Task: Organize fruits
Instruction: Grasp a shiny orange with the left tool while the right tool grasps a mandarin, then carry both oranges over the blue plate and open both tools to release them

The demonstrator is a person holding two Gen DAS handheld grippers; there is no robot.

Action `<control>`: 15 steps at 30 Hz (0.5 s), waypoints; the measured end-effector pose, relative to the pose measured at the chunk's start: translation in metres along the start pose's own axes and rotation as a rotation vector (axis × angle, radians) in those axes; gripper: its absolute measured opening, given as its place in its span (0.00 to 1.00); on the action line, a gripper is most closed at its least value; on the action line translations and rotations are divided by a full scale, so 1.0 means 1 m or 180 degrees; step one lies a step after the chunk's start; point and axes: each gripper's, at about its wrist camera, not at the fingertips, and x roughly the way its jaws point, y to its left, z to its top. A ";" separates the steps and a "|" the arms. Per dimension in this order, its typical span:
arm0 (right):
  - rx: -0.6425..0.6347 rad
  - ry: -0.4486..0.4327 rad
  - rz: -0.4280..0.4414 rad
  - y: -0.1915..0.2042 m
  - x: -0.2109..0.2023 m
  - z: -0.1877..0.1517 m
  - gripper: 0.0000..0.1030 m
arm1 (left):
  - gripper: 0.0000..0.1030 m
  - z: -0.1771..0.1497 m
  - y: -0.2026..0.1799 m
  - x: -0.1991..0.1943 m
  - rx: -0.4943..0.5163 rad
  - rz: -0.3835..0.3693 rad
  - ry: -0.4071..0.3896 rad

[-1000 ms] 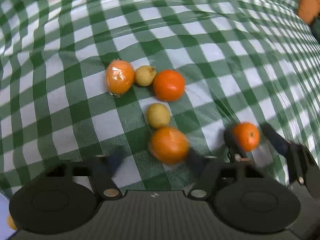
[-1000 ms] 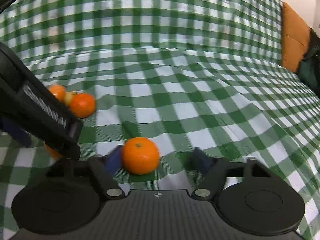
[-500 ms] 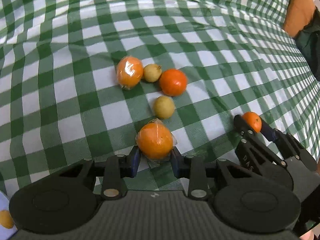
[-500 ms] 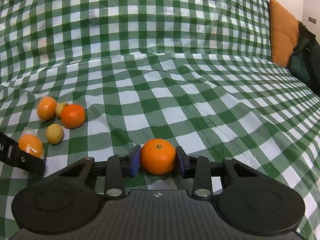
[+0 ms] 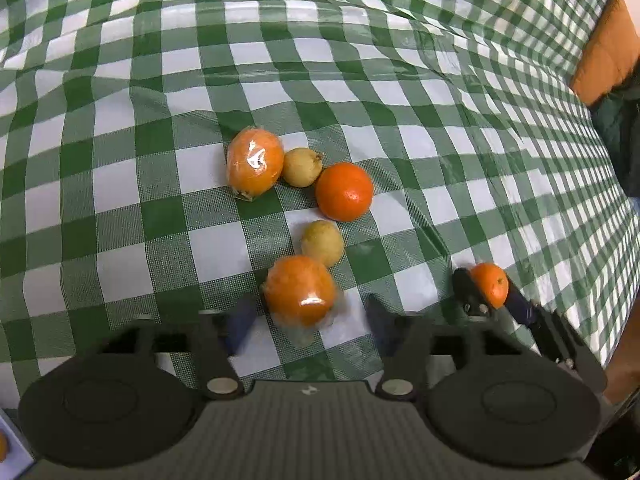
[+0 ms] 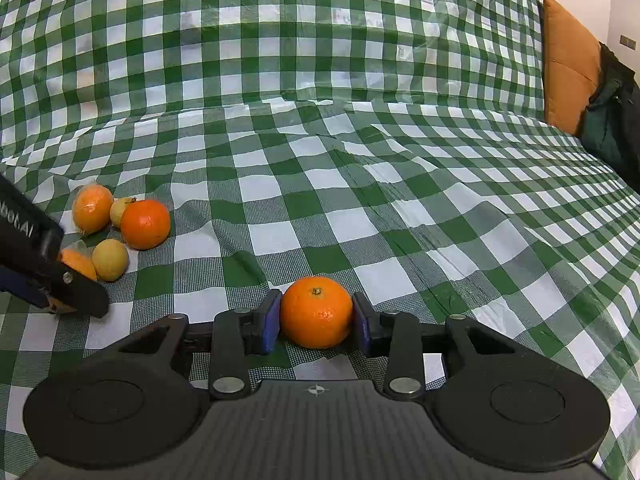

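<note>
In the left wrist view my left gripper [image 5: 310, 320] is open, its blurred fingers apart on either side of a plastic-wrapped orange [image 5: 300, 291] that lies on the green checked cloth. Beyond it lie a yellow fruit [image 5: 322, 242], a bare orange [image 5: 344, 191], a second yellow fruit [image 5: 301, 167] and another wrapped orange [image 5: 254, 165]. My right gripper [image 6: 316, 322] is shut on a small orange [image 6: 316, 312], both blue pads touching it. That gripper and orange also show in the left wrist view [image 5: 489, 285]. The fruit cluster shows at the left of the right wrist view [image 6: 145, 224].
The green-and-white checked cloth [image 6: 360, 160] covers the whole surface and rises at the back. An orange cushion [image 6: 568, 64] and a dark garment [image 6: 612, 112] stand at the far right. A white-blue object with an orange spot [image 5: 6, 448] shows at the lower left corner.
My left gripper had closed on the wrapped orange half a second ago and has now opened, leaving it by the yellow fruit. My right gripper closed on the small orange and still holds it.
</note>
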 end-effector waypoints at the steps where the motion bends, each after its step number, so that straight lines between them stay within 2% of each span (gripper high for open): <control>1: -0.0002 0.0000 0.0001 0.000 0.000 0.000 0.38 | 0.77 0.001 0.000 0.000 -0.0029 0.0040 -0.0034; 3: -0.0001 0.0000 0.0002 0.000 0.000 0.000 0.38 | 0.76 0.004 0.002 -0.001 -0.0065 0.0044 -0.0026; 5: -0.0002 -0.0002 0.0002 0.000 0.000 0.000 0.38 | 0.55 0.005 0.004 0.000 -0.0086 0.0052 0.0020; 6: -0.0002 -0.0001 0.0002 0.000 0.000 0.000 0.38 | 0.52 0.004 0.004 0.001 -0.0066 0.0112 0.0006; 7: -0.0001 -0.0002 0.0002 0.000 0.000 0.000 0.38 | 0.41 0.003 0.003 0.000 -0.0033 0.0131 -0.0027; 12: 0.0024 -0.0043 0.0013 -0.002 -0.001 0.001 0.37 | 0.40 -0.006 0.001 -0.011 0.0046 0.0231 -0.0061; 15: 0.0099 -0.0171 -0.0019 -0.004 -0.009 0.002 0.37 | 0.40 -0.024 0.007 -0.032 0.0031 0.0277 -0.0096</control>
